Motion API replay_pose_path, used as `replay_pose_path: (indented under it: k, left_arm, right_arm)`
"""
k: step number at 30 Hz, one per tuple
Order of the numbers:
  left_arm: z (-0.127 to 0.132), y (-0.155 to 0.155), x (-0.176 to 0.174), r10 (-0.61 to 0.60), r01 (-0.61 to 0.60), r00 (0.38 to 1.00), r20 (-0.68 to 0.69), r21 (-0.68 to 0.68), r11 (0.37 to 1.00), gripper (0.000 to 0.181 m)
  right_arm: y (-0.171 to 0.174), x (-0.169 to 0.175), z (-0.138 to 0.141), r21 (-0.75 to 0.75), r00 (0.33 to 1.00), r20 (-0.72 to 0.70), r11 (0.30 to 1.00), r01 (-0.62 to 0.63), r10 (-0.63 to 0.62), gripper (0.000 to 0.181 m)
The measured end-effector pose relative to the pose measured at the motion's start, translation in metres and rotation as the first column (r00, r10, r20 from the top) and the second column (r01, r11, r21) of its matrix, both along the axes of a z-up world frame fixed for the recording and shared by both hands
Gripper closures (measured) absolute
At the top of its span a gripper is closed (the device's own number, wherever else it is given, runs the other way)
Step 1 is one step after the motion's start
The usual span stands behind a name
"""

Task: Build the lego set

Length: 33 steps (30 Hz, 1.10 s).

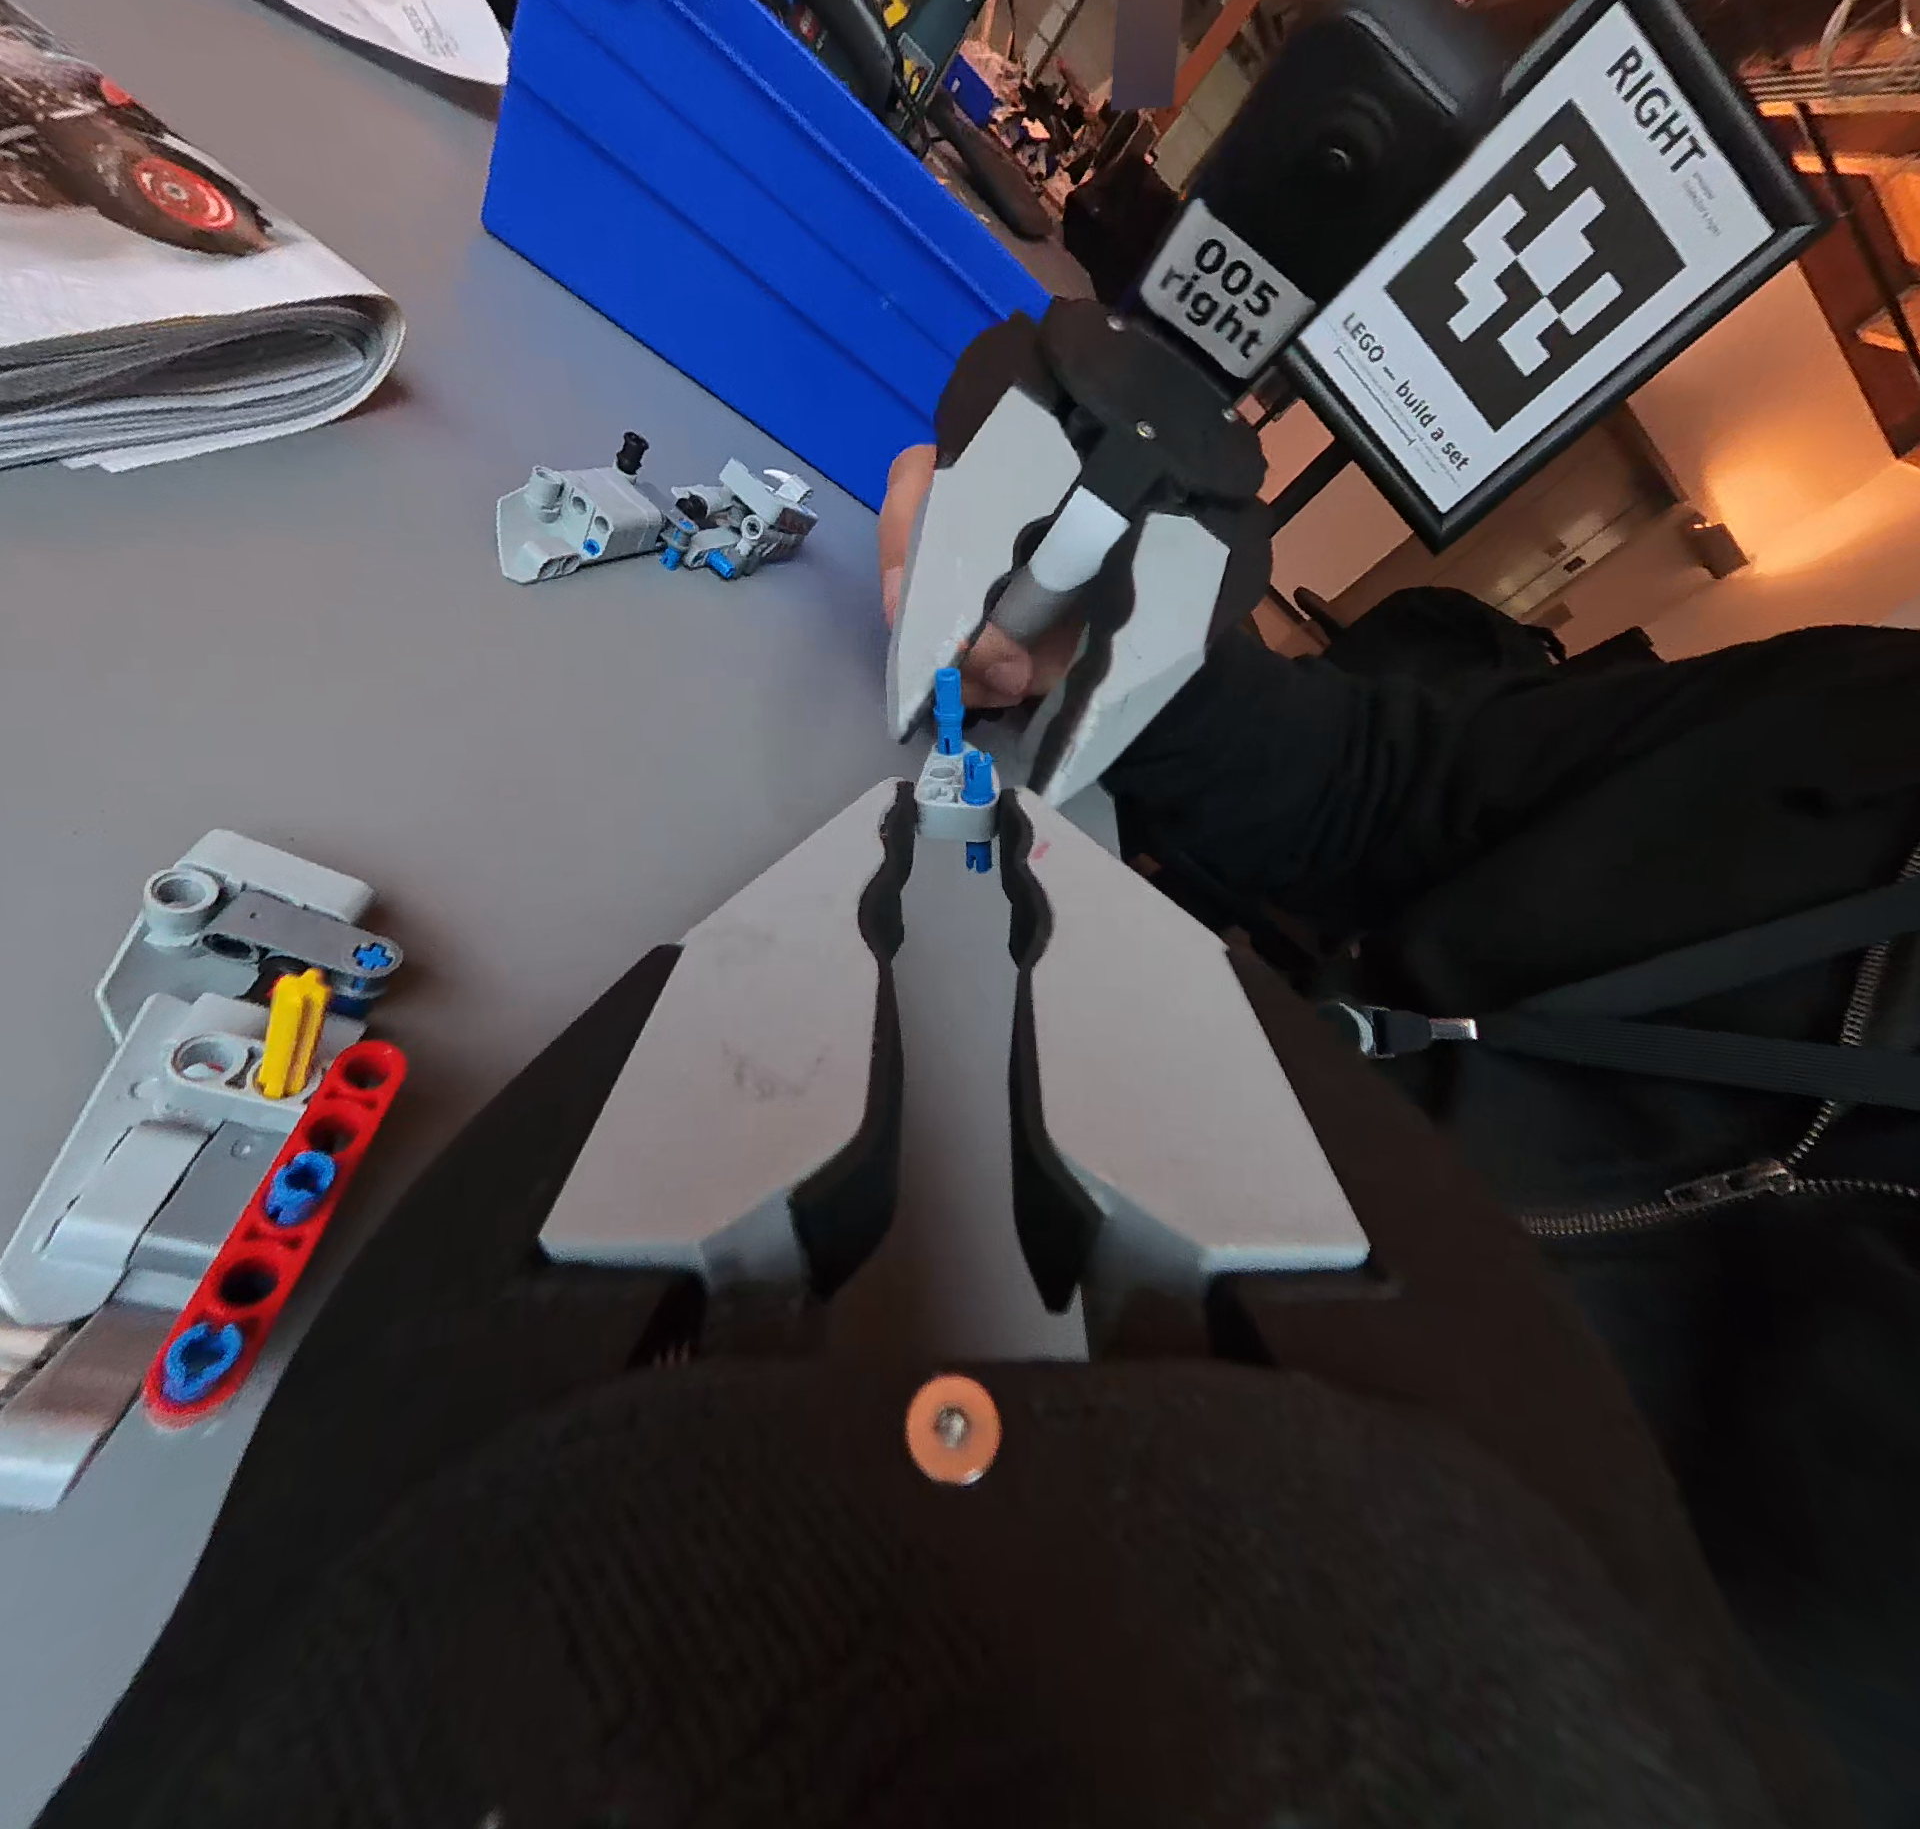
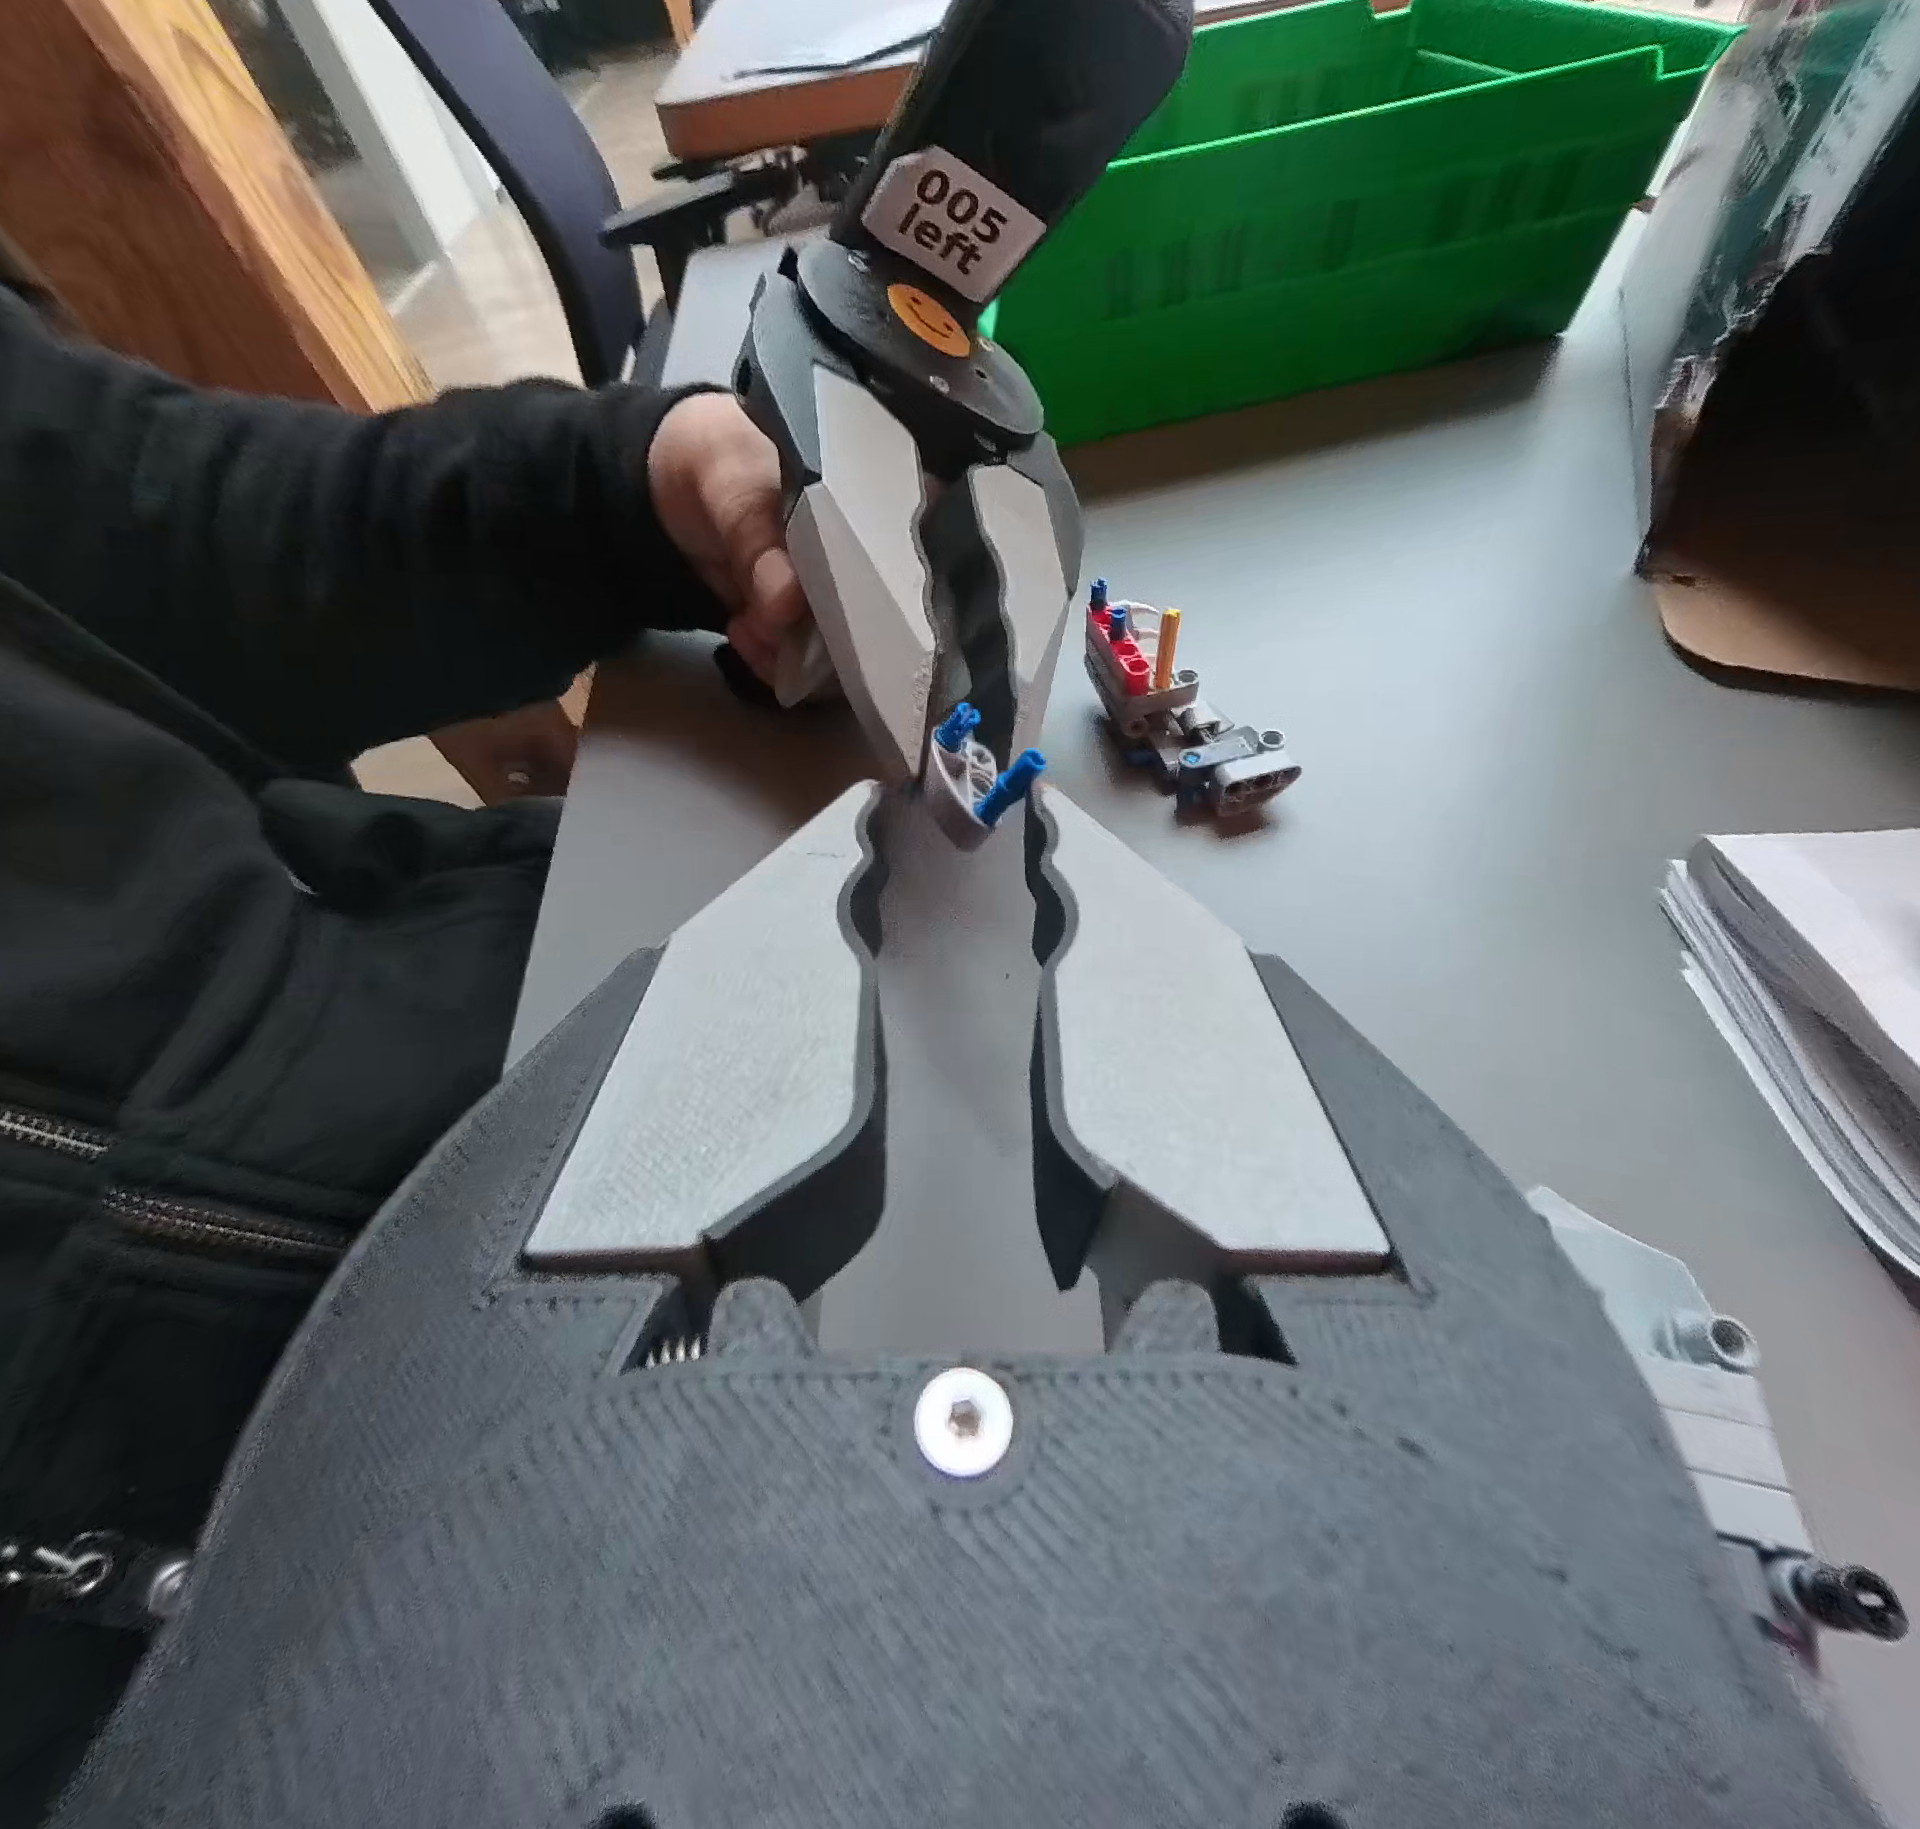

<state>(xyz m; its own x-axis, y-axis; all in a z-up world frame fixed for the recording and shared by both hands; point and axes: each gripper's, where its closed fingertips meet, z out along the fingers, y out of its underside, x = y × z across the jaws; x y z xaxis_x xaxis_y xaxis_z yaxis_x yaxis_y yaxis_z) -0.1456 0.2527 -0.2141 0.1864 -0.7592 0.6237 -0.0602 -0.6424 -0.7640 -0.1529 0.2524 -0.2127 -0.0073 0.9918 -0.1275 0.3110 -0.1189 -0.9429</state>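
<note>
Above the grey desk (image 1: 312, 657), the left tool (image 1: 957, 800) grips a small grey connector (image 1: 951, 803) holding blue pins (image 1: 975, 782), while the right tool (image 1: 971, 756) sits open around one pin.

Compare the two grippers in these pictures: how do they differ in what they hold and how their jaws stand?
The left gripper is shut on a small grey lego piece carrying blue pins; the right gripper holds nothing, its jaws apart. The left gripper's fingertips pinch the piece from both sides, while the right gripper's tips sit just beside the upper blue pin. Both have grey, wavy-edged fingers on black bodies and are hand-held.
</note>
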Motion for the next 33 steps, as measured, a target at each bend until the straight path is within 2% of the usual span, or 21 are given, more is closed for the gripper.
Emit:
replay_pose_path:
  k: [1,2,3,4,5,7,10,12,14,16,19,28,31,33]
  left_arm:
    - [0.0,0.0,0.001,0.0,0.0,1.0,0.0,-0.004,1.0,0.167]
    - [-0.001,0.002,0.001,0.017,-0.017,1.0,0.002,-0.014,1.0,0.167]
    - [-0.001,0.006,0.0,0.042,-0.042,0.999,0.01,-0.038,0.998,0.167]
    - [0.0,0.008,-0.001,0.062,-0.059,0.997,0.039,-0.074,0.996,0.167]
    - [0.002,0.01,-0.002,0.076,-0.067,0.994,0.076,-0.117,0.991,0.167]
    - [0.003,0.011,-0.003,0.086,-0.063,0.989,0.117,-0.185,0.981,0.167]
    - [0.004,0.006,0.0,0.06,-0.028,0.988,0.14,-0.219,0.975,0.167]
    - [0.002,0.003,0.004,0.047,-0.018,0.991,0.125,-0.224,0.974,0.167]
    - [0.0,0.002,0.006,0.042,-0.016,0.992,0.115,-0.221,0.975,0.167]
    - [0.002,0.004,0.005,0.064,-0.035,0.99,0.126,-0.223,0.974,0.167]
    - [0.002,0.003,0.009,0.066,-0.034,0.988,0.137,-0.225,0.974,0.167]
    - [0.001,0.005,0.014,0.133,-0.108,0.984,0.119,-0.193,0.975,0.167]
    - [0.003,0.006,0.015,0.139,-0.112,0.982,0.131,-0.195,0.974,0.167]
    - [0.002,0.007,0.014,0.147,-0.121,0.981,0.125,-0.194,0.974,0.167]
  right_arm:
    - [0.004,0.0,0.001,0.016,1.0,-0.005,1.0,0.023,-0.023,0.16]
    - [0.016,0.003,0.002,0.073,0.995,-0.002,0.992,0.099,-0.099,0.15]
    - [0.03,0.009,0.005,0.16,0.981,-0.001,0.968,0.193,-0.196,0.128]
    - [0.036,0.013,0.011,0.263,0.97,-0.01,0.935,0.237,-0.243,0.121]
    - [0.033,0.016,0.018,0.358,0.967,-0.023,0.901,0.246,-0.255,0.128]
    - [0.015,0.012,0.021,0.517,0.977,0.004,0.837,0.18,-0.213,0.14]
    - [0.005,0.004,0.008,0.738,0.967,0.1,0.67,0.085,-0.233,0.148]
    - [0.001,-0.001,-0.001,0.81,0.961,0.143,0.586,0.023,-0.236,0.163]
    - [-0.001,-0.004,-0.004,0.832,0.961,0.146,0.554,0.008,-0.234,0.163]
    - [-0.002,-0.003,-0.004,0.826,0.964,0.149,0.564,0.001,-0.219,0.155]
    - [0.0,-0.001,0.0,0.811,0.968,0.132,0.585,0.02,-0.215,0.165]
    - [0.004,0.006,-0.001,0.737,0.963,0.168,0.675,0.019,-0.211,0.169]
    - [0.007,0.007,0.001,0.775,0.956,0.16,0.63,0.034,-0.247,0.176]
    - [0.007,0.006,0.001,0.777,0.957,0.16,0.629,0.029,-0.242,0.177]
